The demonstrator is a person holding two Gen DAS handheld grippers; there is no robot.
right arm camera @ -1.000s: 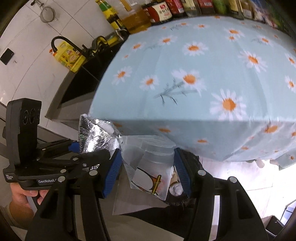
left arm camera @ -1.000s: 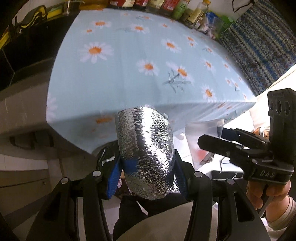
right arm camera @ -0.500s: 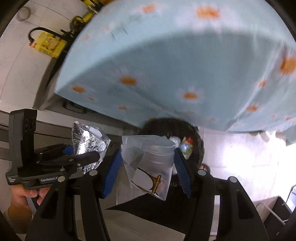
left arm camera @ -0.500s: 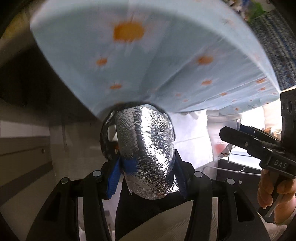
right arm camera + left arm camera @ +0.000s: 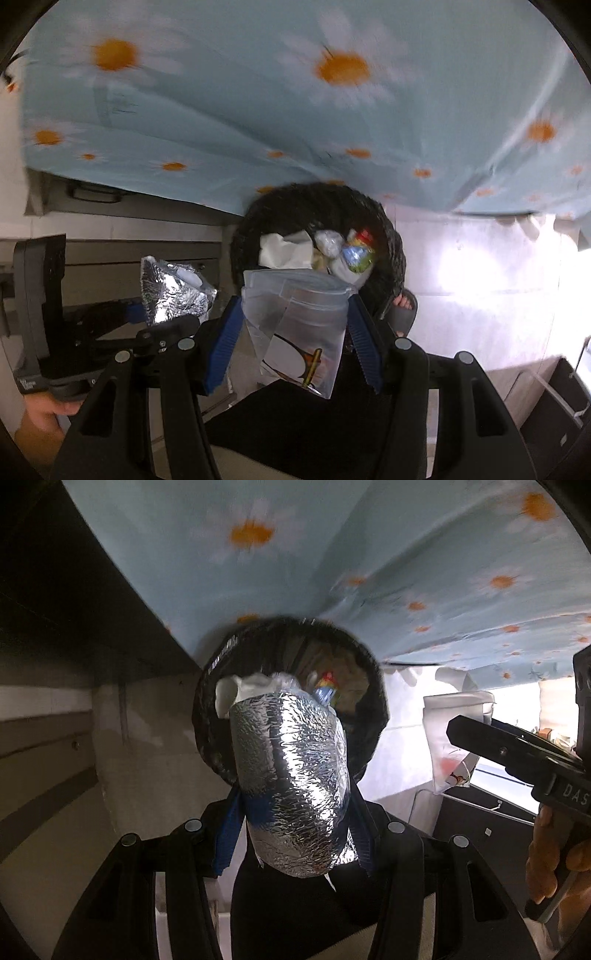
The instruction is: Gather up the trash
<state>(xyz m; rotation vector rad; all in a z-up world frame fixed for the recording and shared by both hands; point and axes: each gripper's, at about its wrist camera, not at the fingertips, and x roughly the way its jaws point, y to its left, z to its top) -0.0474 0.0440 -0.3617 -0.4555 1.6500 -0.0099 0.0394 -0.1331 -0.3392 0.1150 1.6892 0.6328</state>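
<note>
Foil pouch [image 5: 291, 786], crinkled silver, clamped between blue pads [image 5: 227, 834] of left gripper [image 5: 291, 812]; white stuff pokes out its far end at 11 o'clock. Clear plastic bag [image 5: 299, 325] with a printed label pinched between right gripper [image 5: 295, 328] pads, hanging down past them. Both claws closed narrow on their loads. Just beyond each load: black-lined trash bin [image 5: 391, 240] on the floor, mouth open toward both cameras. Bin contents: white crumpled paper [image 5: 284, 247], a clear wad, a colourful wrapper [image 5: 356, 251]. A sandalled foot [image 5: 400, 310] sits beside the bin at 4 o'clock. Farthest, 12 o'clock: blue daisy-print tablecloth [image 5: 258, 110] overhanging the table edge, blurred.
</note>
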